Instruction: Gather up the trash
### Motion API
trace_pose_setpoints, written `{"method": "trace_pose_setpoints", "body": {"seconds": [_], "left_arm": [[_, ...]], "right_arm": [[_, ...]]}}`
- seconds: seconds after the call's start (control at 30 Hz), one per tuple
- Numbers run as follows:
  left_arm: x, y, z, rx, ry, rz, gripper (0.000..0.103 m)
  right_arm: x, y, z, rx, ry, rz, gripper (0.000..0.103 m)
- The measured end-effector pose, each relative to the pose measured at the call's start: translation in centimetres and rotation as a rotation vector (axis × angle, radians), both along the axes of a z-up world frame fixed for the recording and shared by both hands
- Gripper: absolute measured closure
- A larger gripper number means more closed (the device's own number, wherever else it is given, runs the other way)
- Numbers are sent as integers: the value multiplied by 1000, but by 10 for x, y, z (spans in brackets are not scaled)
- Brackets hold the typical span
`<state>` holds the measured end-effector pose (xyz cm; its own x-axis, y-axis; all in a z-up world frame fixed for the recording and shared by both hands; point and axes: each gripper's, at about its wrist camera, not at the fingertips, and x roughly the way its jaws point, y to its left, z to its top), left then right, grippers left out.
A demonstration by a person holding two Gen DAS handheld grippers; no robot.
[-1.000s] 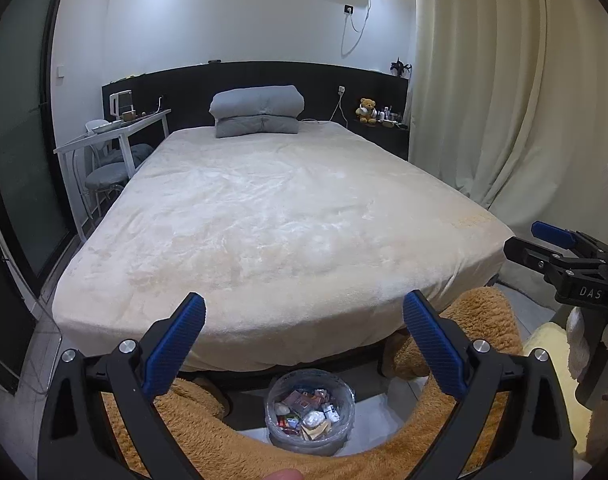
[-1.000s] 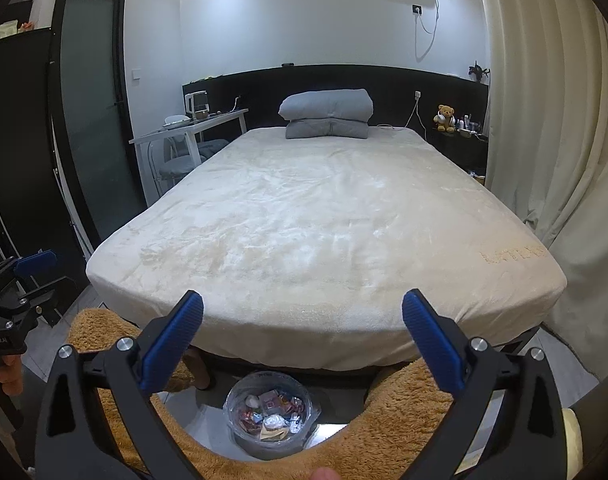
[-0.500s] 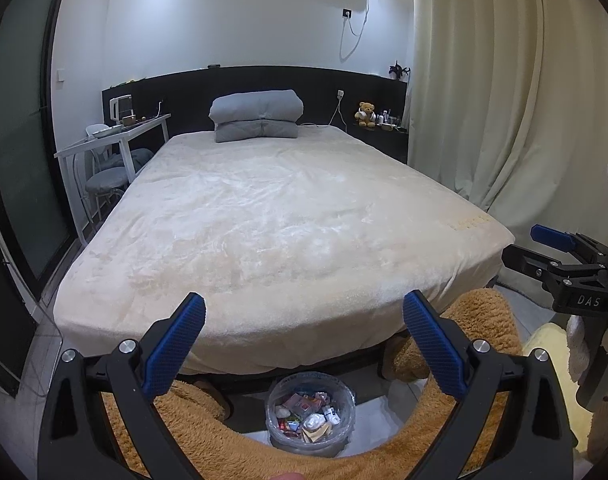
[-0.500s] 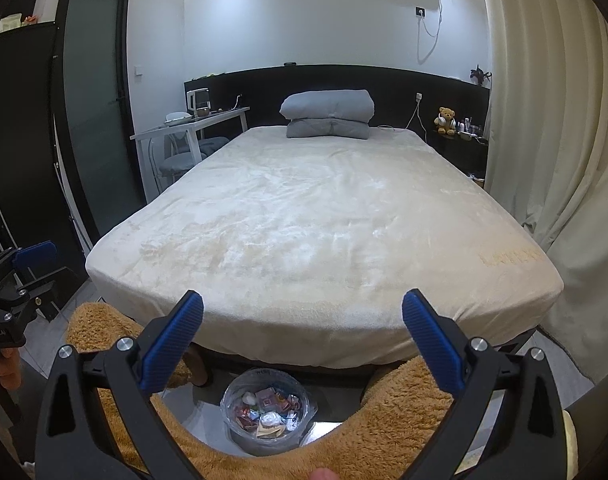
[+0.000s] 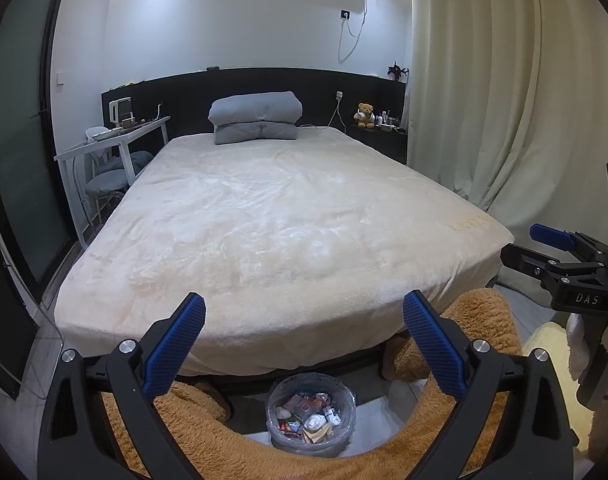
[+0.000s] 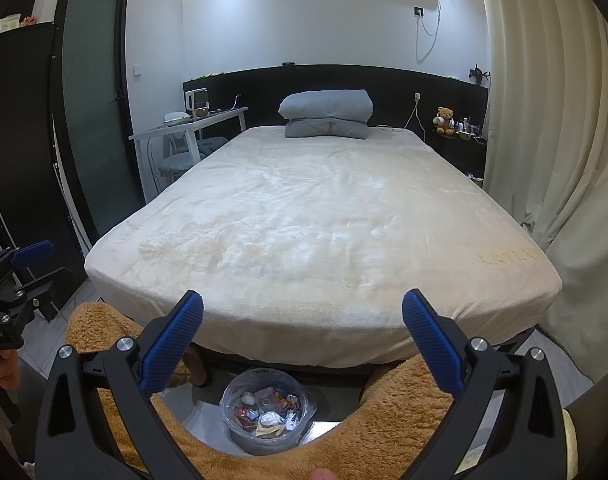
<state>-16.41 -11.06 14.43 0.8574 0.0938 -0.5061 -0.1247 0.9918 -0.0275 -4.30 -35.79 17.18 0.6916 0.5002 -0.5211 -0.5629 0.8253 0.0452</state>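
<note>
**Both grippers hanging open over the foot of the bed, trash bin below**

The left gripper (image 5: 304, 344) is hovering near the foot of a wide bed (image 5: 272, 220), its blue-padded fingers (image 5: 174, 350) spread wide with nothing between them. The right gripper (image 6: 303, 342) is hovering just the same, fingers (image 6: 432, 346) parted and holding nothing. Each is showing at the edge of the other's view: the right one at the far right of the left camera, the left one at the left edge of the right camera, where part of a hand (image 6: 2, 368) is gripping its handle.

The trash bin (image 5: 310, 416), a round container lined with a clear bag, is standing on the floor at the near end of the bed, below and between the fingers in both views. Wrappers and crumpled bits of trash (image 6: 264, 410) are lying inside it. A brown fuzzy fabric (image 5: 208, 436) is curving around the bin on the near side and on both flanks.

At the far end, a folded grey quilt (image 5: 256, 118) is sitting against a dark headboard (image 6: 344, 80). A white desk (image 5: 112, 142) is standing to the left, cream curtains (image 5: 496, 92) are hanging on the right, and a small teddy bear (image 6: 444, 120) is sitting on the far right shelf.
</note>
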Motion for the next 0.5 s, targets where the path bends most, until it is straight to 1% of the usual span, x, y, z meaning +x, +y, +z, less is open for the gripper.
{"method": "trace_pose_setpoints", "body": {"seconds": [0.5], "left_arm": [[-1,0,-1,2,-2,-1,6]], "right_arm": [[-2,-2,0,-1,3,-6,5]]}}
